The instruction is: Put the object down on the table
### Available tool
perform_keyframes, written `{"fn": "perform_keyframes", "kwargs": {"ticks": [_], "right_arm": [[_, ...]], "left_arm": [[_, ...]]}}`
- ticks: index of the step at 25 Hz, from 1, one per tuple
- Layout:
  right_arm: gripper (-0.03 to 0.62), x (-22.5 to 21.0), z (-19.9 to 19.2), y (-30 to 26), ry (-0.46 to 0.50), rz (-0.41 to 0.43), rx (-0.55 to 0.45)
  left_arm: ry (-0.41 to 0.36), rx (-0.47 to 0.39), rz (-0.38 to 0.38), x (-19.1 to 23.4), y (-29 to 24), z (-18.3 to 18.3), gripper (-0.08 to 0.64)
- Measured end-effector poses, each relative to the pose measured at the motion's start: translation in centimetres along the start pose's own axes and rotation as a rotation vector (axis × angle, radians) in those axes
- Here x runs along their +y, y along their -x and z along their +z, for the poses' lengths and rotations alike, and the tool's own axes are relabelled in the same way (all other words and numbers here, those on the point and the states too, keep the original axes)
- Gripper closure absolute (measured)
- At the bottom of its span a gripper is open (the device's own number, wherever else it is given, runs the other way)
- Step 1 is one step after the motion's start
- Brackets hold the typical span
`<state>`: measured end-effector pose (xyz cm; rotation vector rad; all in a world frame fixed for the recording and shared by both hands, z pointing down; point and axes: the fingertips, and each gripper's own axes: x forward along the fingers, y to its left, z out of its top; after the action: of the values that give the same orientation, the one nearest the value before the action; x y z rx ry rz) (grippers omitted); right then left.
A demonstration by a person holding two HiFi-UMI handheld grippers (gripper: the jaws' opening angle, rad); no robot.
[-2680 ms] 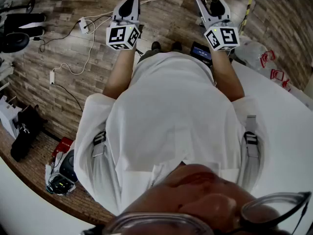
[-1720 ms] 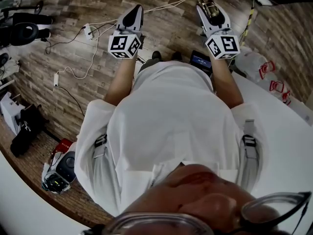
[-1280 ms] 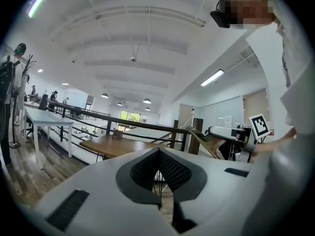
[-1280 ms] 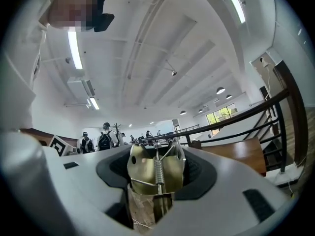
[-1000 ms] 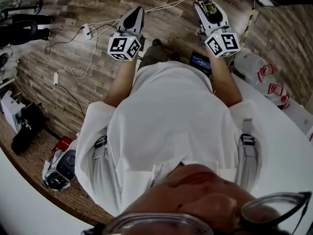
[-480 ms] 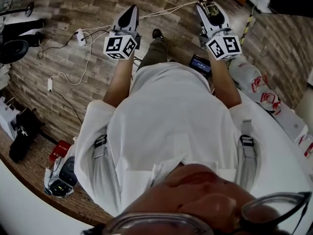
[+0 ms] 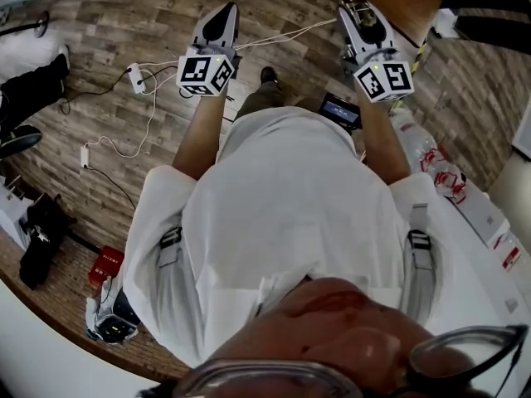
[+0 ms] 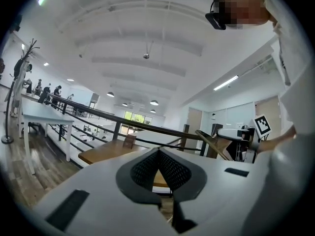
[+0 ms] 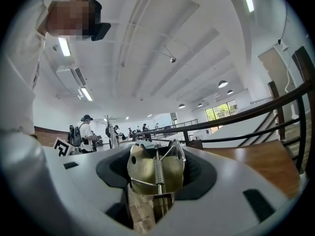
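While the right gripper (image 9: 156, 163) clamps what looks like a brass spring clip (image 9: 142, 173), the table (image 9: 258, 166) sits ahead-right, not beneath. Left gripper (image 8: 160, 154) closed, empty. Risk: early release drops the clip onto the floor (image 7: 124, 23).

Dressed in a white short-sleeved shirt (image 7: 286, 197), with grey shoulder straps (image 7: 419, 222) buckled in black at three and nine o'clock. Dark-rimmed glasses (image 7: 469, 335) at five. At twelve, white-shelled left gripper (image 7: 227, 10) and right gripper (image 7: 358, 12), each with a black-and-white marker cube (image 7: 205, 71) lit green.
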<state>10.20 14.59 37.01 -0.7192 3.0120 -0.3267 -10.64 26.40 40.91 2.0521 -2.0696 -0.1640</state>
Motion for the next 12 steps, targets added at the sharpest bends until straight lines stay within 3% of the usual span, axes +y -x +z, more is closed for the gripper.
{"fn": "perform_keyframes", "kwargs": {"ticks": [12], "right_arm": [[0.364, -6.8, 0.8, -7.6, -0.090, -0.054, 0.002]], "left_arm": [[0.014, 0.026, -0.093, 4.1, -11.8, 1.9, 0.546]]}}
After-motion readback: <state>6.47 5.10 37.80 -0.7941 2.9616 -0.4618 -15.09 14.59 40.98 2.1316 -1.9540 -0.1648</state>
